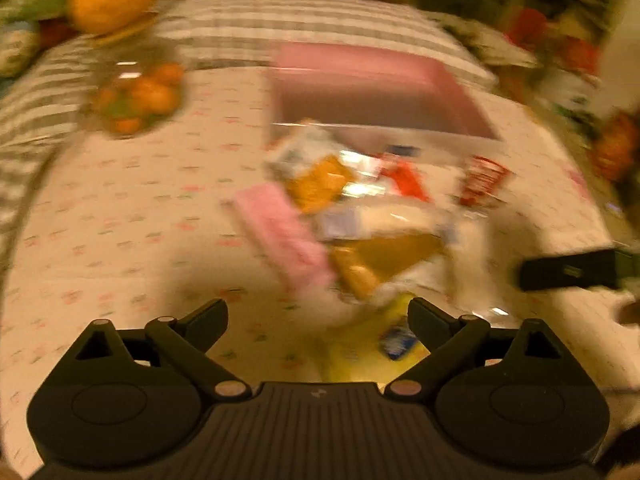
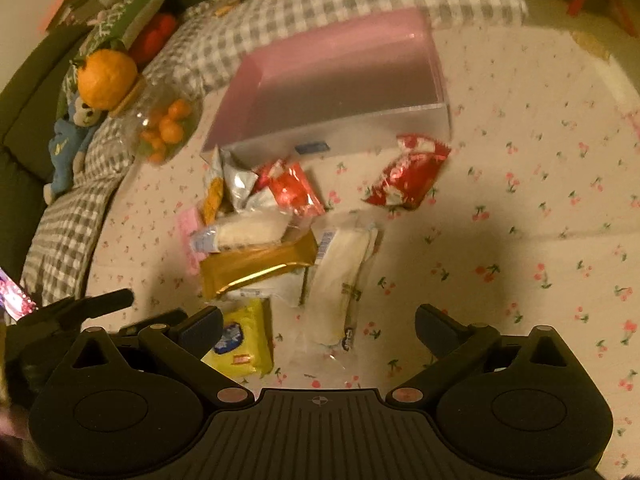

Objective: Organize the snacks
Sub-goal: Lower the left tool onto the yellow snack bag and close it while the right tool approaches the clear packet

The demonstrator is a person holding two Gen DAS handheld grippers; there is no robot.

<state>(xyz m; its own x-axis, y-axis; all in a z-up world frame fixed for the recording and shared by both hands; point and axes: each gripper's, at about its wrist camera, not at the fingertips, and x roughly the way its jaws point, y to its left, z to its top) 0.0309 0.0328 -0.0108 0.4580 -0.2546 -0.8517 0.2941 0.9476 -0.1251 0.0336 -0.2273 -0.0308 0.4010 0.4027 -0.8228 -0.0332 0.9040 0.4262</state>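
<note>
nothing is sorted yet: the pink box (image 2: 340, 80) sits empty, every snack packet (image 2: 256, 268) lies piled just before it, and both the left claw (image 1: 318, 314) and the right claw (image 2: 318, 322) are spread apart, holding nothing.

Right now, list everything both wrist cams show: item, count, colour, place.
Open rectangular box: 1, pink inside, frosted clear front wall, far centre of cloth, nothing visible inside.
Cherry-print tablecloth: 1, cream with red cherries, under everything.
Red-and-white crinkled snack bag: 1, alone, right of pile.
Gold foil snack pack: 1, pile centre.
Yellow snack packet: 1, pile's near end.
Long white wrapped snack: 1, right of the gold pack.
Clear jar of small oranges: 1, left of box.
Grey-white checked cloth: 1, left and far edges.
Left gripper: black, jaws open, holding nothing.
Right gripper: black, jaws open, holding nothing.
</note>
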